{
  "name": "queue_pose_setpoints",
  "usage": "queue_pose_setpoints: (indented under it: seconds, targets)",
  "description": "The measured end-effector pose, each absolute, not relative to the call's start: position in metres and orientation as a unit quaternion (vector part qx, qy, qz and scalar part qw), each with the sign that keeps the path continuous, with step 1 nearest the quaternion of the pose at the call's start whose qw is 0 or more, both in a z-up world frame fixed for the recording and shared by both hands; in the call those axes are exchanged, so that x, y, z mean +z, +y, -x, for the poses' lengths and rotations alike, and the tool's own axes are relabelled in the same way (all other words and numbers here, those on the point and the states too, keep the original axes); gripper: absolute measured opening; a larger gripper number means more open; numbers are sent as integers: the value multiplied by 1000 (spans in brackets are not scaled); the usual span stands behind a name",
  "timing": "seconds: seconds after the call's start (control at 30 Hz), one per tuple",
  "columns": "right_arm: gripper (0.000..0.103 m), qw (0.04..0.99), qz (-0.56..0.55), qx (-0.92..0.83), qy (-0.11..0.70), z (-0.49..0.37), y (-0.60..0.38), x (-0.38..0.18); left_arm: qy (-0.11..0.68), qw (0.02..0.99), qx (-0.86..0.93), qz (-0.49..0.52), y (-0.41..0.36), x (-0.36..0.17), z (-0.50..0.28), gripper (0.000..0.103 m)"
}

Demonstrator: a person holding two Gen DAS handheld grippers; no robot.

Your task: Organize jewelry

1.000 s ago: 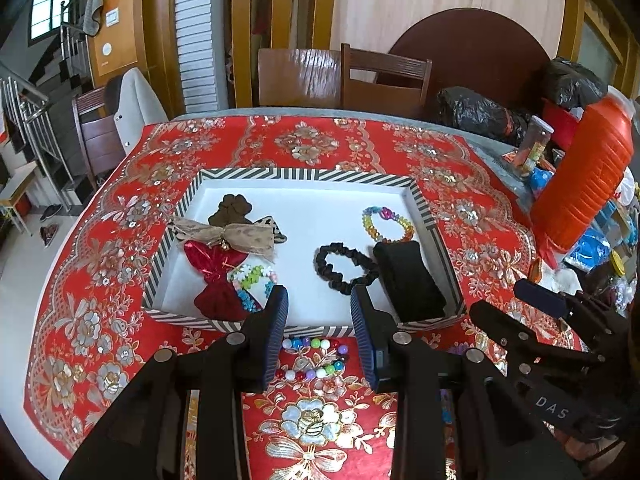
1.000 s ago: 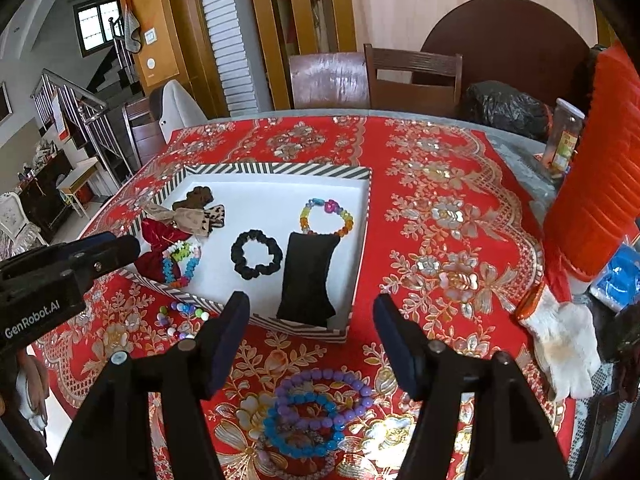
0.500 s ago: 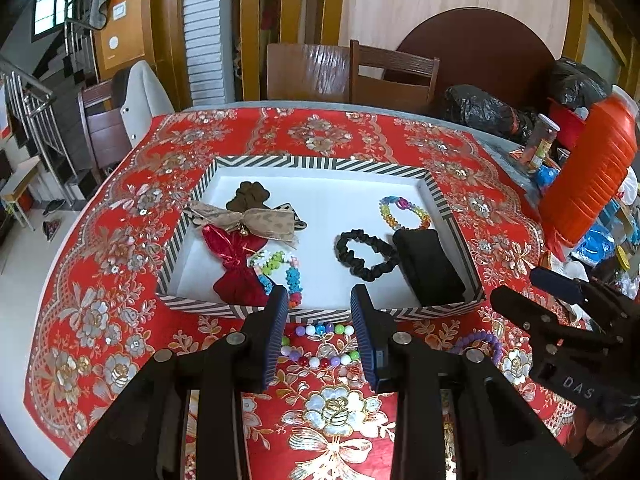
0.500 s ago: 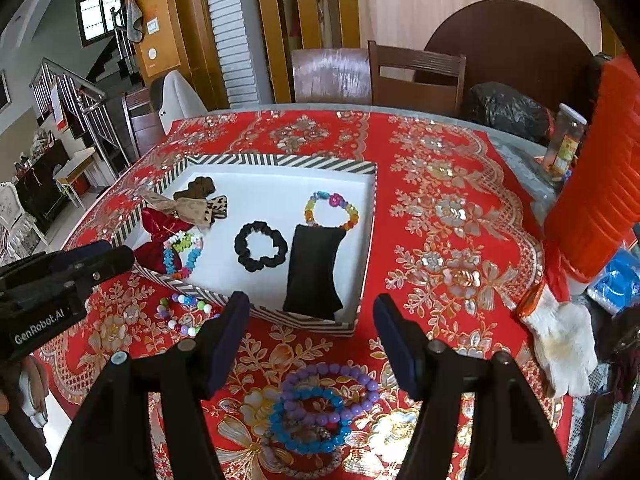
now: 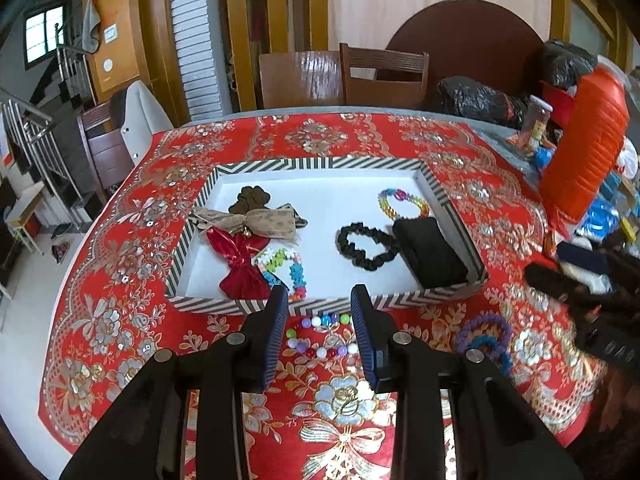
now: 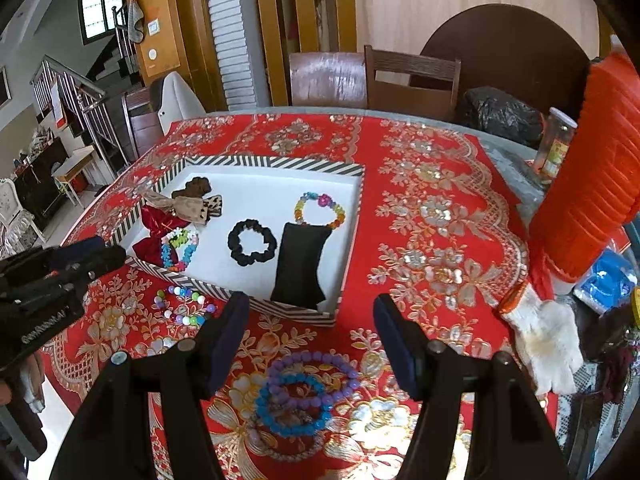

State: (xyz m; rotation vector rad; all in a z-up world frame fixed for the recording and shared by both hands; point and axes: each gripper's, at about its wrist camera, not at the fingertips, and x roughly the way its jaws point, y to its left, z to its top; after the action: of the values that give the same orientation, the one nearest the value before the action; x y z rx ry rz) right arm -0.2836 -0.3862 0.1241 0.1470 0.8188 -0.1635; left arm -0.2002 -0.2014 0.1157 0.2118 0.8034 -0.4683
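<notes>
A striped tray (image 5: 328,163) (image 6: 276,163) on the red tablecloth holds bows, a black scrunchie (image 5: 366,246) (image 6: 252,242), a black pad (image 5: 430,252) (image 6: 300,266) and two colourful bracelets. A pastel bead bracelet (image 5: 320,336) (image 6: 182,306) lies on the cloth in front of the tray, just beyond my open left gripper (image 5: 320,300). A purple bracelet (image 6: 312,376) and a blue one (image 6: 294,406) lie stacked between the fingers of my open right gripper (image 6: 312,312); they also show in the left wrist view (image 5: 486,338). Both grippers are empty.
A tall orange container (image 5: 584,148) (image 6: 592,184), a small jar (image 6: 556,148), blue packets and a white glove (image 6: 548,340) crowd the table's right side. Black bags (image 5: 480,98) and wooden chairs (image 5: 384,76) stand behind the table. The table edge drops off at the left.
Both grippers have pulled back and risen a little, so the tray and the bracelets sit farther from the fingers. The jaws have stayed open.
</notes>
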Motion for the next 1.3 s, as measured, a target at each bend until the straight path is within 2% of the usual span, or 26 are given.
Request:
queue_pose_setpoints:
  seconds: [0.47, 0.9, 0.97, 1.13, 1.3]
  targets:
    - [68, 905, -89, -92, 406, 303, -410, 114, 397, 884, -227, -100, -190, 102, 199, 37]
    - [67, 893, -108, -82, 430, 309, -426, 91, 475, 846, -242, -3, -113, 94, 168, 37]
    - [66, 890, -116, -79, 434, 308, -428, 88, 488, 837, -247, 8, -112, 87, 166, 37]
    - [54, 882, -115, -73, 452, 305, -429, 74, 514, 819, -253, 28, -125, 65, 159, 37]
    - [52, 871, -118, -67, 473, 296, -432, 60, 523, 805, -276, 40, -142, 51, 150, 40]
